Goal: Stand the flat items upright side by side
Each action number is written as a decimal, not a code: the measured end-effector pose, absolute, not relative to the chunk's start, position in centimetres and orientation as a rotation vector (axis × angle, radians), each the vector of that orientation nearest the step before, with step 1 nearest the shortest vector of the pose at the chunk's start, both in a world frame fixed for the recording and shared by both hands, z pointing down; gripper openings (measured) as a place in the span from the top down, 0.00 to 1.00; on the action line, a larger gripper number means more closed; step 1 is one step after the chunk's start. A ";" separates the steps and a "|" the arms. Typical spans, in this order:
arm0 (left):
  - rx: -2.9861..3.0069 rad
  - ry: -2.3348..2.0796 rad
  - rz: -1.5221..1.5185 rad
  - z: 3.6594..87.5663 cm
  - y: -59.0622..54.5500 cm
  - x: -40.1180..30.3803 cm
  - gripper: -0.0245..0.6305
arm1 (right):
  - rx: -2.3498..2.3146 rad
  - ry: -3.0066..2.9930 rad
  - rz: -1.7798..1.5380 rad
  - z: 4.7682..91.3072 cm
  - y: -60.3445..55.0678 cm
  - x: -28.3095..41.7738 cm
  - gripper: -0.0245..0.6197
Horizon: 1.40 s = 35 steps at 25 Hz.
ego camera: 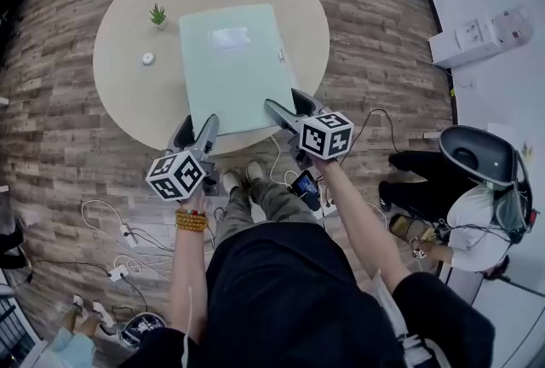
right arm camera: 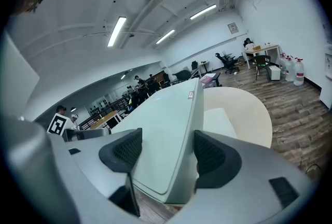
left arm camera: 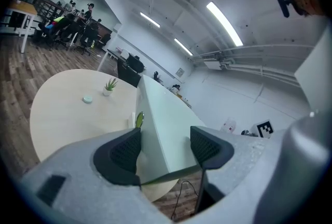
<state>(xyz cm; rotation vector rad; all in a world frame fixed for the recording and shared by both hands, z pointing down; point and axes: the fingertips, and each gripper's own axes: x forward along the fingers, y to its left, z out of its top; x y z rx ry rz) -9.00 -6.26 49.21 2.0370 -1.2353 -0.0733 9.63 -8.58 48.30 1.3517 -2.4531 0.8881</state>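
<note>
The pale green folder (ego camera: 230, 68) lies flat-side up across the near half of the round table (ego camera: 123, 34), with its near edge jutting past the rim toward the person. A white label sits on its upper face. It is thick, more a slim box than a sheet.

Both near corners are clamped. The left gripper (ego camera: 196, 127) has the near-left corner between its jaws: in the left gripper view (left arm camera: 166, 150) one dark pad presses the folder's (left arm camera: 161, 116) side wall and the other its broad face. The right gripper (ego camera: 287, 105) does the same at the near-right corner; in the right gripper view (right arm camera: 166, 153) its pads pinch the folder (right arm camera: 161, 124) across the edge.

Farther back on the table stand a small potted plant (ego camera: 158, 15) and a little white disc (ego camera: 148, 59), both left of the folder and apart from it. Cables (ego camera: 119, 260) trail over the wood floor.
</note>
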 end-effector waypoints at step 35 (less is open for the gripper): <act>1.996 -1.341 -0.081 47.4 -7.4 0.6 0.50 | 1.248 -2.493 0.915 47.2 -11.0 19.1 0.48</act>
